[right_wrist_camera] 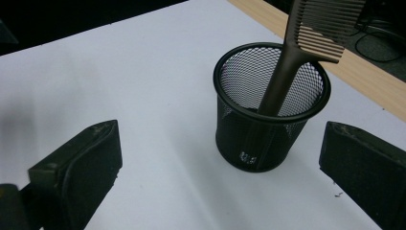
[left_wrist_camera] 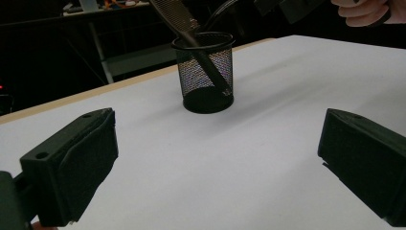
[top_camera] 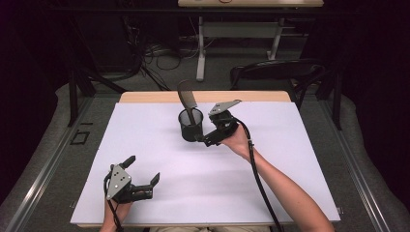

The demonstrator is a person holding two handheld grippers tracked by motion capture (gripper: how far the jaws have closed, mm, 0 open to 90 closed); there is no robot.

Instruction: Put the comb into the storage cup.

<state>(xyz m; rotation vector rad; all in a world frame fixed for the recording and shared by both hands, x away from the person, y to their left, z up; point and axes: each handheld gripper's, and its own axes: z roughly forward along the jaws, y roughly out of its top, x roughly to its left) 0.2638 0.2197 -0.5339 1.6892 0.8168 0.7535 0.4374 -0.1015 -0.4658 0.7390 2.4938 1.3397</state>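
The comb [right_wrist_camera: 306, 52] stands handle-down in the mesh cup [top_camera: 190, 126], leaning away toward the surface's [top_camera: 290, 159] far edge. The right gripper [top_camera: 205, 139], jaws apart and empty, sits just beside the cup; the left gripper [top_camera: 143, 175], also wide apart, rests well away.

So the table [top_camera: 159, 159] has a white sheet over it, bare wood showing along the far edge. Sitting on it is a black mesh cup [top_camera: 190, 125], upright, toward the far middle, comb [top_camera: 187, 99] leaning inside.
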